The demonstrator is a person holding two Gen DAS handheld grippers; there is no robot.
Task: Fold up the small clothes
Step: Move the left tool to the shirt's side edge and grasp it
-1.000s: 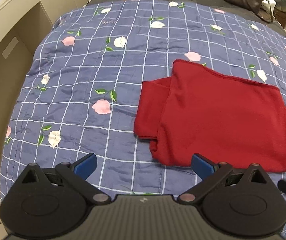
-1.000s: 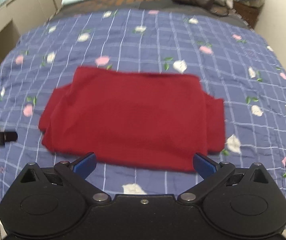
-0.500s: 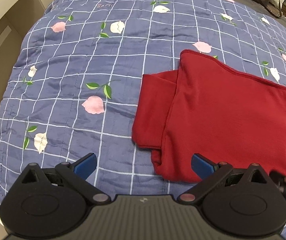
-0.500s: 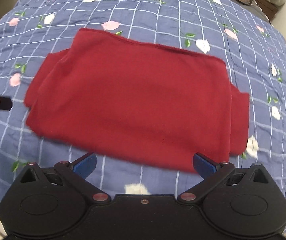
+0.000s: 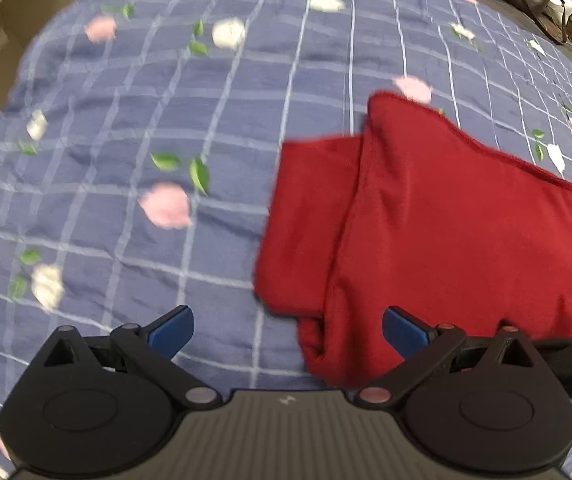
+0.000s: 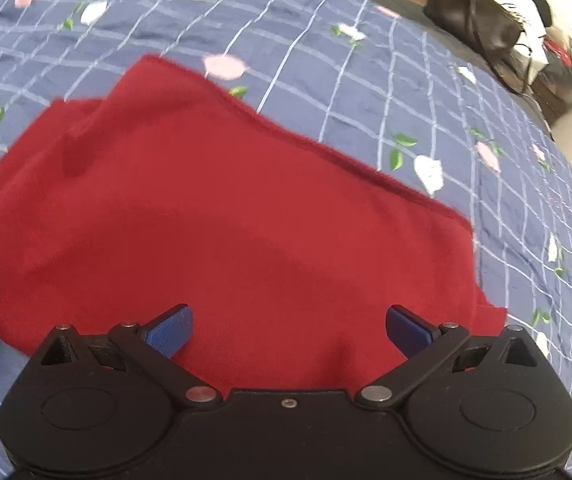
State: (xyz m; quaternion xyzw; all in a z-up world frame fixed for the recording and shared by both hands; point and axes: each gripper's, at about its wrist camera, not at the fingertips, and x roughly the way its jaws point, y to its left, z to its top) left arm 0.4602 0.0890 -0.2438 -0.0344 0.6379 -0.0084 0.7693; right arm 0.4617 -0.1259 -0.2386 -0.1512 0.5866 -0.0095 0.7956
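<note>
Two handheld grippers hover low over a bed (image 5: 246,92) covered with a blue quilt patterned in white grid lines, pink and white flowers and green leaves. A red garment (image 6: 214,220), partly folded with a sleeve tucked at each side, lies flat on the quilt.

Seen from the left wrist camera, the left gripper (image 5: 287,326) has its blue-tipped fingers (image 5: 172,326) spread wide, holding nothing. Its left fingertip sits above bare quilt, while its right fingertip hangs over the near left corner of the red garment (image 5: 445,220). Whether that tip touches the cloth cannot be told; the picture is motion-blurred. A dark part of the other gripper shows at the right edge, over the garment's near hem.

Seen from the right wrist camera, the right gripper (image 6: 289,326) is also spread wide and holds nothing. Both of its blue fingers (image 6: 407,328) hover above the garment's near edge, with red cloth filling the gap between them. Contact with the cloth cannot be judged.

Beyond the quilt, at the far right end of the bed, stands a dark brown handbag (image 6: 473,20), beside a cluttered heap of other things.
</note>
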